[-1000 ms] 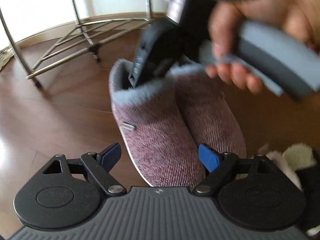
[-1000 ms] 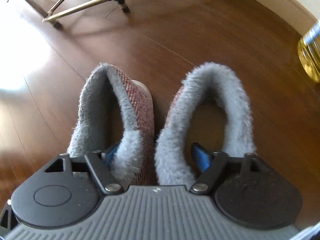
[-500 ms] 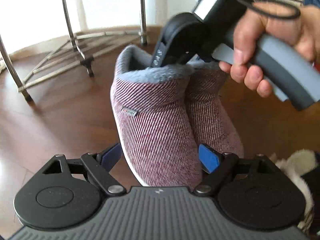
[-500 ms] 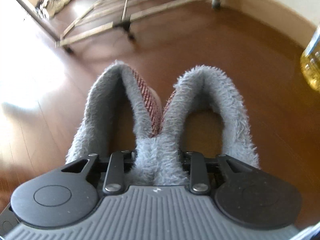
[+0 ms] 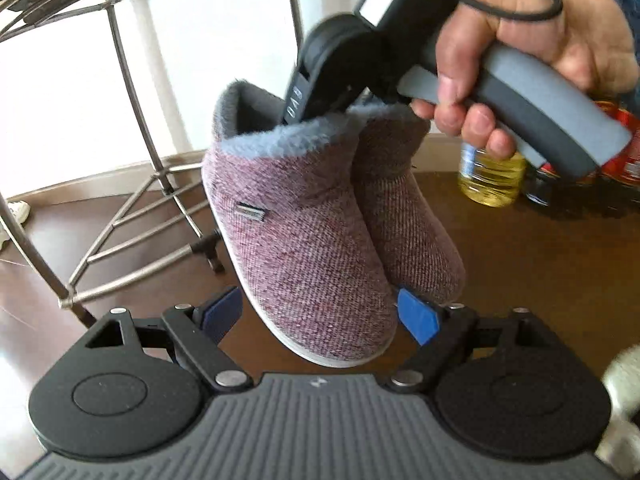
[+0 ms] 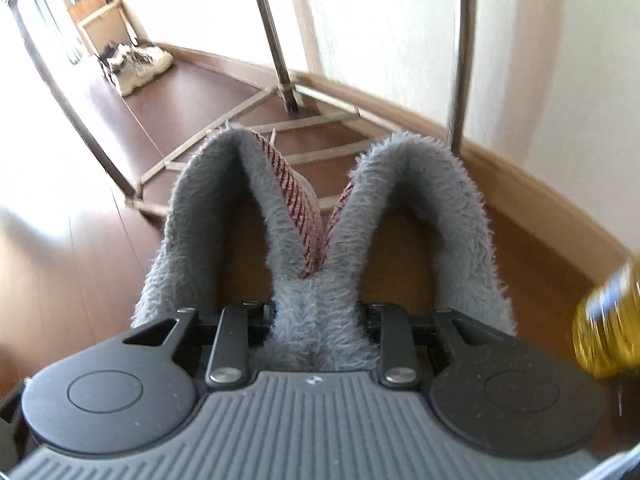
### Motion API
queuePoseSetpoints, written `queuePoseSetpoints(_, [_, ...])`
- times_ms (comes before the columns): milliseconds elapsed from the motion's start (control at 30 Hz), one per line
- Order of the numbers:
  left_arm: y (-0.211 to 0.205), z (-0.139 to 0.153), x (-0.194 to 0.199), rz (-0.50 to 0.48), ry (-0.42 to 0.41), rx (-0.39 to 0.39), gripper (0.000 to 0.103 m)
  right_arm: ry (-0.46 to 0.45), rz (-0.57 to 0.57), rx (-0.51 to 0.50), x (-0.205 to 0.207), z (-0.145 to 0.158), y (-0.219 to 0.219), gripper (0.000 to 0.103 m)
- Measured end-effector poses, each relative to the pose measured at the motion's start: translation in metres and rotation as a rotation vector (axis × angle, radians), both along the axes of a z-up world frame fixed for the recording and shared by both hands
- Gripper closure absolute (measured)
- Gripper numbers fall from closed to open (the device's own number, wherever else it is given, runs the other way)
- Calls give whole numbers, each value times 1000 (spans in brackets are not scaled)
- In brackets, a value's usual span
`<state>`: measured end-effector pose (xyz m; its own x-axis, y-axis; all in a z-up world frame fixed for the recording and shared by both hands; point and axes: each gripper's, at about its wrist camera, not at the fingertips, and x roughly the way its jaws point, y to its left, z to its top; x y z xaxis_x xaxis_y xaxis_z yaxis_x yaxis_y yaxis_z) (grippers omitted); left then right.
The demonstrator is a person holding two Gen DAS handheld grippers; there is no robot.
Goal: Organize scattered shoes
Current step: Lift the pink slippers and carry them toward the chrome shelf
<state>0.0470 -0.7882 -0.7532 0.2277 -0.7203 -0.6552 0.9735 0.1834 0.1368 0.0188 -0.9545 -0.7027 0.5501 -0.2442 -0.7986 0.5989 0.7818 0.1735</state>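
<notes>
Two slippers (image 5: 320, 248) hang off the floor (image 5: 540, 264), their inner fur collars pinched together between the closed jaws of the right gripper (image 6: 320, 320), which a hand (image 5: 532, 56) carries above them. Its jaws have just been closing, with both collars between them. Each slipper's long axis slopes down from the raised heel to the toe, and the toes point toward the left gripper (image 5: 320, 316). That gripper's blue pads (image 5: 416, 316) stand wide apart just below the toes, touching nothing. A small grey tag (image 5: 251, 213) sits on the nearer slipper's side; its writing is too small to read. White marks on the right gripper's finger are blurred. Beyond the pair stands a metal rack (image 6: 280, 80) against the wall, its lowest rails (image 6: 312, 124) bare, with open floor in front. Bottles (image 5: 490, 176) stand near the wall to the right, and pale sneakers (image 6: 138, 66) lie far to the left.
</notes>
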Motion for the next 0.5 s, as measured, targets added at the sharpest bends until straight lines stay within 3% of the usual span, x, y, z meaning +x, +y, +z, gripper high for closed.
queuePoseSetpoints(133, [-39, -5, 10, 76, 26, 10, 16, -7, 51, -22, 38, -4, -35, 78])
queuePoseSetpoints(367, [-90, -11, 34, 119, 2, 34, 16, 26, 98, 1, 98, -2, -90, 78])
queuePoseSetpoints(500, [-97, -18, 41, 156, 28, 45, 16, 60, 139, -15, 124, -5, -103, 78])
